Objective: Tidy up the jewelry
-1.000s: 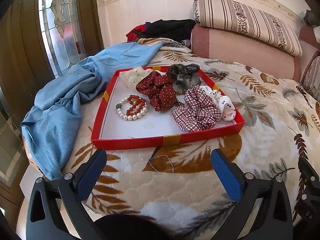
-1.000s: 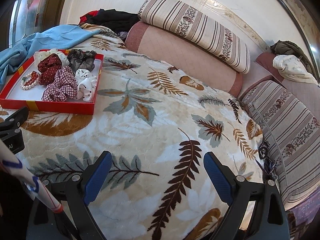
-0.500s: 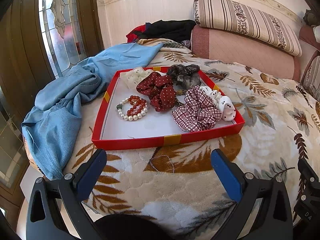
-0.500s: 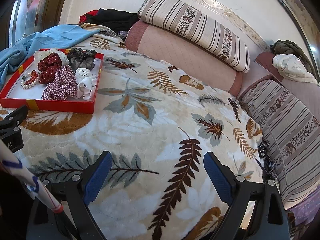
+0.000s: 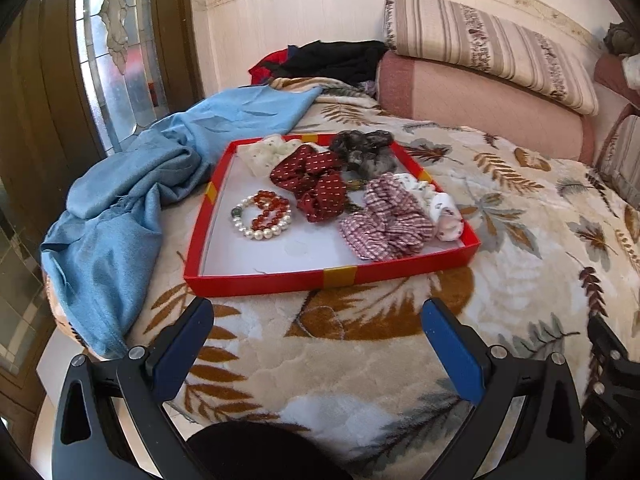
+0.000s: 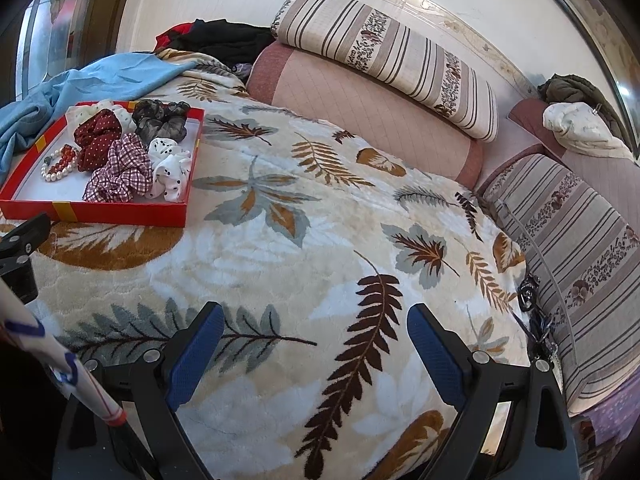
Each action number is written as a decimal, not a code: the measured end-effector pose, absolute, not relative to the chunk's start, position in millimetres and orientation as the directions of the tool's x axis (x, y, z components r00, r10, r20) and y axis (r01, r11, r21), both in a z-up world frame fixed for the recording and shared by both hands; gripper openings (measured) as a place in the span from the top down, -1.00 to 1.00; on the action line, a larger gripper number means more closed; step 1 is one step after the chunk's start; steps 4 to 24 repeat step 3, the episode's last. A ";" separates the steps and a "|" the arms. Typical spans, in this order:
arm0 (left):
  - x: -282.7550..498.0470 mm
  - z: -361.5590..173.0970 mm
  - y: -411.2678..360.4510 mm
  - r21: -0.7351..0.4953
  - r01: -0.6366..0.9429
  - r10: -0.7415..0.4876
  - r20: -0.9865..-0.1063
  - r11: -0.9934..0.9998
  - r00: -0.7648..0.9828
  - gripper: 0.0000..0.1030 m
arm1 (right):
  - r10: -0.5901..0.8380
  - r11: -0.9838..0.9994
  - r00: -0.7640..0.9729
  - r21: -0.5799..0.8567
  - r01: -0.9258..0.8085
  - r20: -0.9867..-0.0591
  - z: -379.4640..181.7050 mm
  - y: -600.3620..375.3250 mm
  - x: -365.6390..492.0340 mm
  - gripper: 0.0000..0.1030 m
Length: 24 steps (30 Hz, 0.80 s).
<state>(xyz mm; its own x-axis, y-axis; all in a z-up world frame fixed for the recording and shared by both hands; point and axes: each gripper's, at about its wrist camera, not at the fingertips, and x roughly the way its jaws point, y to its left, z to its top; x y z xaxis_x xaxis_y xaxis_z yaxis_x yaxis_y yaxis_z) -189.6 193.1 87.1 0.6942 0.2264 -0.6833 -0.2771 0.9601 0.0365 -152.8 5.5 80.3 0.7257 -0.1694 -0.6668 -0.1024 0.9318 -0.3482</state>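
A red tray (image 5: 272, 279) (image 6: 120, 213) lies on the leaf-patterned blanket. In it are a pearl bracelet with red beads (image 5: 262, 216) (image 6: 58, 164), a dark red dotted scrunchie (image 5: 314, 184) (image 6: 96, 136), a checked scrunchie (image 5: 386, 220) (image 6: 120, 172), a grey scrunchie (image 5: 366, 152) (image 6: 162, 118), a white dotted scrunchie (image 5: 440, 210) (image 6: 170, 166) and a cream one (image 5: 264, 152). My left gripper (image 5: 318, 322) is open, just in front of the tray's near wall, holding nothing. My right gripper (image 6: 314, 328) is open over bare blanket, well right of the tray.
A blue cloth (image 5: 132, 200) is bunched left of the tray, at the bed's edge. Striped and pink bolsters (image 6: 380, 80) line the back and right side. Dark clothes (image 5: 336, 60) are piled by the wall. A glass door (image 5: 112, 48) stands at the left.
The left wrist view has crept slightly toward the tray. The right gripper and the items in the tray have not visibly moved.
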 end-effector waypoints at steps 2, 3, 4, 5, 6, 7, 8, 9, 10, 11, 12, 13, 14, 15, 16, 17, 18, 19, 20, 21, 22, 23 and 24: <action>-190.6 89.4 186.4 0.036 -0.241 0.199 -0.686 0.970 0.700 -1.00 | -0.166 0.938 0.724 -0.335 -0.094 -0.670 81.1 1.2 -152.9 -0.85; -192.1 91.8 181.4 0.050 -0.226 0.200 -0.676 0.973 0.709 -1.00 | -0.164 0.941 0.723 -0.327 -0.089 -0.671 82.2 -1.5 -151.5 -0.85; -192.1 91.8 181.4 0.050 -0.226 0.200 -0.676 0.973 0.709 -1.00 | -0.164 0.941 0.723 -0.327 -0.089 -0.671 82.2 -1.5 -151.5 -0.85; -192.1 91.8 181.4 0.050 -0.226 0.200 -0.676 0.973 0.709 -1.00 | -0.164 0.941 0.723 -0.327 -0.089 -0.671 82.2 -1.5 -151.5 -0.85; -192.1 91.8 181.4 0.050 -0.226 0.200 -0.676 0.973 0.709 -1.00 | -0.164 0.941 0.723 -0.327 -0.089 -0.671 82.2 -1.5 -151.5 -0.85; -192.1 91.8 181.4 0.050 -0.226 0.200 -0.676 0.973 0.709 -1.00 | -0.164 0.941 0.723 -0.327 -0.089 -0.671 82.2 -1.5 -151.5 -0.85; -192.1 91.8 181.4 0.050 -0.226 0.200 -0.676 0.973 0.709 -1.00 | -0.164 0.941 0.723 -0.327 -0.089 -0.671 82.2 -1.5 -151.5 -0.85; -192.1 91.8 181.4 0.050 -0.226 0.200 -0.676 0.973 0.709 -1.00 | -0.164 0.941 0.723 -0.327 -0.089 -0.671 82.2 -1.5 -151.5 -0.85; -192.1 91.8 181.4 0.050 -0.226 0.200 -0.676 0.973 0.709 -1.00 | -0.164 0.941 0.723 -0.327 -0.089 -0.671 82.2 -1.5 -151.5 -0.85; -192.1 91.8 181.4 0.050 -0.226 0.200 -0.676 0.973 0.709 -1.00 | -0.164 0.941 0.723 -0.327 -0.089 -0.671 82.2 -1.5 -151.5 -0.85; -192.1 91.8 181.4 0.050 -0.226 0.200 -0.676 0.973 0.709 -1.00 | -0.164 0.941 0.723 -0.327 -0.089 -0.671 82.2 -1.5 -151.5 -0.85; -192.1 91.8 181.4 0.050 -0.226 0.200 -0.676 0.973 0.709 -1.00 | -0.164 0.941 0.723 -0.327 -0.089 -0.671 82.2 -1.5 -151.5 -0.85; -192.1 91.8 181.4 0.050 -0.226 0.200 -0.676 0.973 0.709 -1.00 | -0.164 0.941 0.723 -0.327 -0.089 -0.671 82.2 -1.5 -151.5 -0.85; -192.1 91.8 181.4 0.050 -0.226 0.200 -0.676 0.973 0.709 -1.00 | -0.164 0.941 0.723 -0.327 -0.089 -0.671 82.2 -1.5 -151.5 -0.85; -192.1 91.8 181.4 0.050 -0.226 0.200 -0.676 0.973 0.709 -1.00 | -0.164 0.941 0.723 -0.327 -0.089 -0.671 82.2 -1.5 -151.5 -0.85; -192.1 91.8 181.4 0.050 -0.226 0.200 -0.676 0.973 0.709 -1.00 | -0.164 0.941 0.723 -0.327 -0.089 -0.671 82.2 -1.5 -151.5 -0.85; -192.1 91.8 181.4 0.050 -0.226 0.200 -0.676 0.973 0.709 -1.00 | -0.164 0.941 0.723 -0.327 -0.089 -0.671 82.2 -1.5 -151.5 -0.85; -192.1 91.8 181.4 0.050 -0.226 0.200 -0.676 0.973 0.709 -1.00 | -0.164 0.941 0.723 -0.327 -0.089 -0.671 82.2 -1.5 -151.5 -0.85; -192.1 91.8 181.4 0.050 -0.226 0.200 -0.676 0.973 0.709 -1.00 | -0.164 0.941 0.723 -0.327 -0.089 -0.671 82.2 -1.5 -151.5 -0.85; -192.1 91.8 181.4 0.050 -0.226 0.200 -0.676 0.973 0.709 -1.00 | -0.164 0.941 0.723 -0.327 -0.089 -0.671 82.2 -1.5 -151.5 -0.85; -192.1 91.8 181.4 0.050 -0.226 0.200 -0.676 0.973 0.709 -1.00 | -0.164 0.941 0.723 -0.327 -0.089 -0.671 82.2 -1.5 -151.5 -0.85; -192.1 91.8 181.4 0.050 -0.226 0.200 -0.676 0.973 0.709 -1.00 | -0.164 0.941 0.723 -0.327 -0.089 -0.671 82.2 -1.5 -151.5 -0.85; -192.1 91.8 181.4 0.050 -0.226 0.200 -0.676 0.973 0.709 -1.00 | -0.164 0.941 0.723 -0.327 -0.089 -0.671 82.2 -1.5 -151.5 -0.85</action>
